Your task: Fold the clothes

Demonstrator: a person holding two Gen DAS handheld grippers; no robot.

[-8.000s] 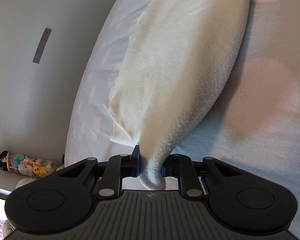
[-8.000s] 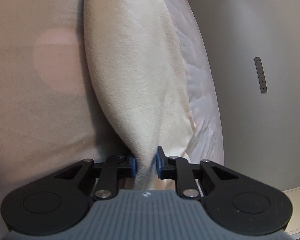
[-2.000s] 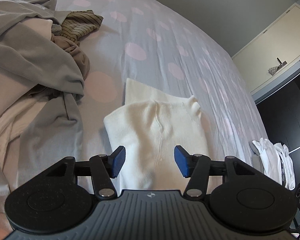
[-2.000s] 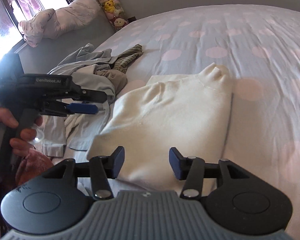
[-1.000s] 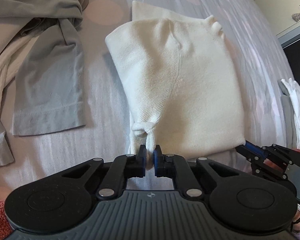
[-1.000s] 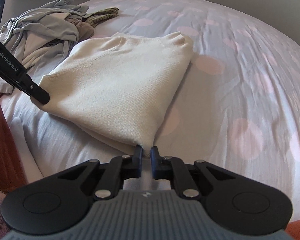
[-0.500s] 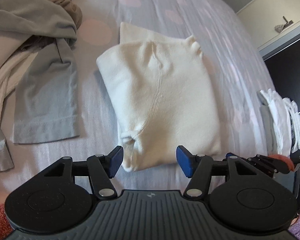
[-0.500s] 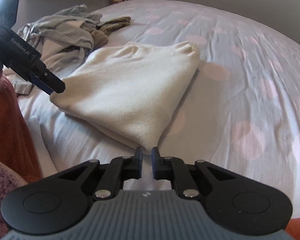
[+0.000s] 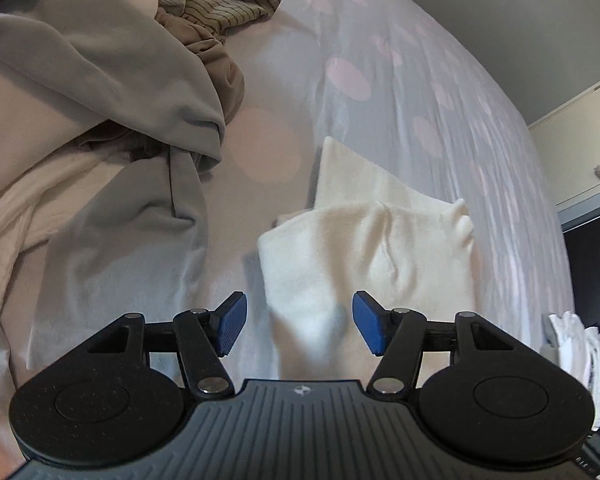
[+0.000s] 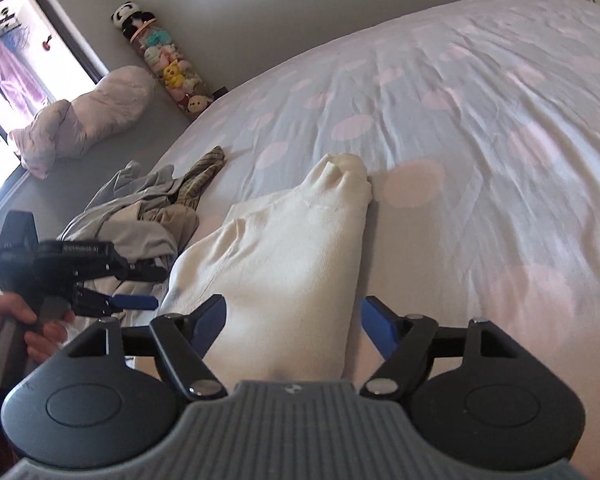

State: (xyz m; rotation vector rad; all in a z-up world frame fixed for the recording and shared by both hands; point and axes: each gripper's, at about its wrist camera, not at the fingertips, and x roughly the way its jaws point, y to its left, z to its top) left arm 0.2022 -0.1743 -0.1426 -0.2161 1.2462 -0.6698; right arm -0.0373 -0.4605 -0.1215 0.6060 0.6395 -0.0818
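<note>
A pile of grey and brown clothes [image 9: 100, 92] lies on the bed [image 9: 380, 60] to the left of the folded cream sweater [image 9: 372, 252]. The sweater rests flat on the spotted sheet. The left gripper [image 9: 296, 326] hovers over the sweater's near edge, jaws wide and empty. The right gripper [image 10: 296, 320] hangs above the sweater's near end, jaws wide, holding nothing

I see a cream-white folded sweater [image 9: 372, 248] on a pale lilac bed sheet [image 9: 400, 80] dotted with pink spots. At ten o'clock in the left wrist view lies a grey garment [image 9: 100, 80] over a tan one, with an olive cloth with thin dark stripes [image 9: 228, 0] behind. Both grippers, left [image 9: 299, 322] and right [image 10: 294, 318], are black with blue pads.
</note>
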